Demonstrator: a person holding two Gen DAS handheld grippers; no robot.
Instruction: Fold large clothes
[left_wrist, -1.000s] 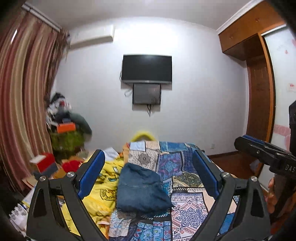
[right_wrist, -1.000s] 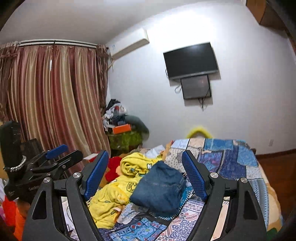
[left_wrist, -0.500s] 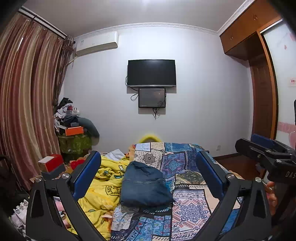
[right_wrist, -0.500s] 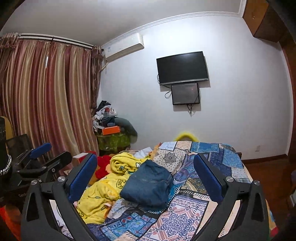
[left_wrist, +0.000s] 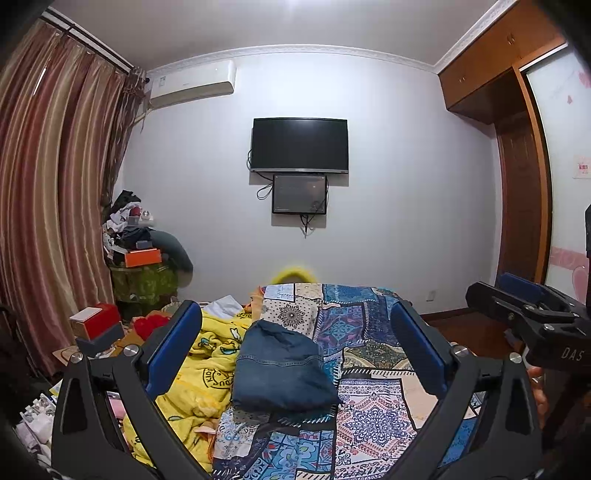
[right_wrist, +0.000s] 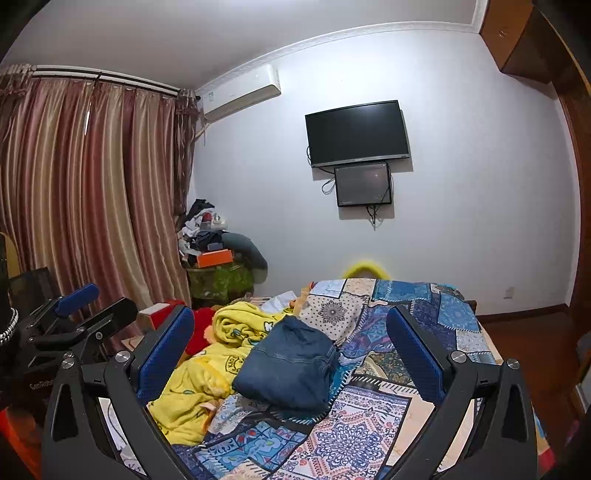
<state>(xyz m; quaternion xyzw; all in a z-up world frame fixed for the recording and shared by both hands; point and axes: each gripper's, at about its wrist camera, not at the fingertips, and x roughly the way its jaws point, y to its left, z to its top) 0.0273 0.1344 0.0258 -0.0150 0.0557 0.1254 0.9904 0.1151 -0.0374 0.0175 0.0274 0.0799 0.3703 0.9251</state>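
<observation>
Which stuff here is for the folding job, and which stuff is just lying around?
For the job:
- folded blue jeans on the patchwork bedspread
- left claw, open, holding nothing
- right claw, open, holding nothing

Just lying about:
- yellow cartoon blanket
- red box
- orange box
- wall TV
- curtains

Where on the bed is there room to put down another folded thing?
The patchwork quilt lies bare right of the folded jeans, out to the bed's right edge, and beyond them towards the wall. The left side is crowded: a rumpled yellow blanket touches the jeans.
</observation>
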